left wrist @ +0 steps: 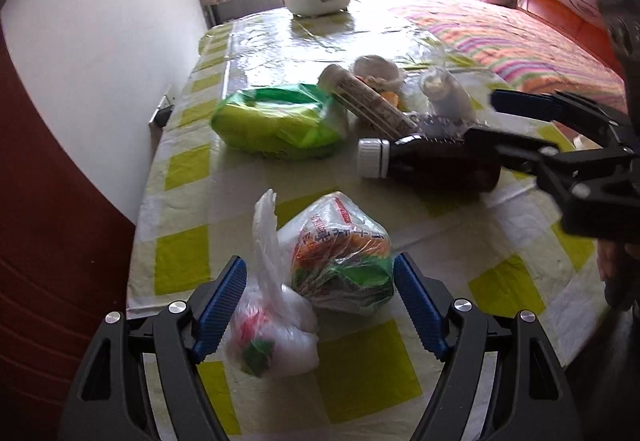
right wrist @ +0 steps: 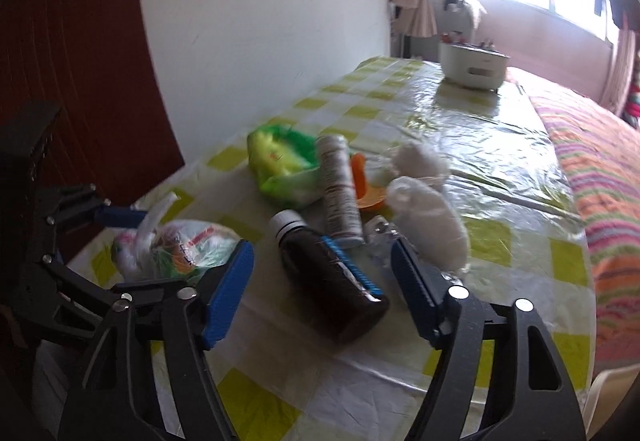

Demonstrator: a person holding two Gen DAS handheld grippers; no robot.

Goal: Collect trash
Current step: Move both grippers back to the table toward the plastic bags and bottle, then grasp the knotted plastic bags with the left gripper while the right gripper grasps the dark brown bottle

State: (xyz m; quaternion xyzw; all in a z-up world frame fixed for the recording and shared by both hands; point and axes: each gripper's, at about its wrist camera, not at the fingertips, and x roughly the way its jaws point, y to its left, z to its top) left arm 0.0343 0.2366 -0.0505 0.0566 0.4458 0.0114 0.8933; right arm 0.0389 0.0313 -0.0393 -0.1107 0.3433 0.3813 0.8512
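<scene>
A tied clear plastic bag of wrappers (left wrist: pixel 340 253) lies near the front of the yellow-checked table (left wrist: pixel 180 261), and a smaller white knotted bag (left wrist: pixel 272 337) rests against it. My left gripper (left wrist: pixel 320 281) is open with both bags between its blue pads; whether the pads touch them I cannot tell. A brown bottle with a white cap (right wrist: pixel 332 281) lies on its side further in. My right gripper (right wrist: pixel 324 277) straddles it, open, with gaps between pads and bottle. In the left wrist view the right gripper (left wrist: pixel 484 117) reaches over the bottle (left wrist: pixel 432 165) from the right.
Behind the bottle lie a green packet (right wrist: pixel 280 161), a labelled tube (right wrist: pixel 340 189), orange peel (right wrist: pixel 360 177), a clear bag (right wrist: pixel 428 217) and a white wad (right wrist: pixel 416 159). A white pot (right wrist: pixel 472 67) stands at the far end. A wall runs left, a striped bed (left wrist: pixel 520 41) right.
</scene>
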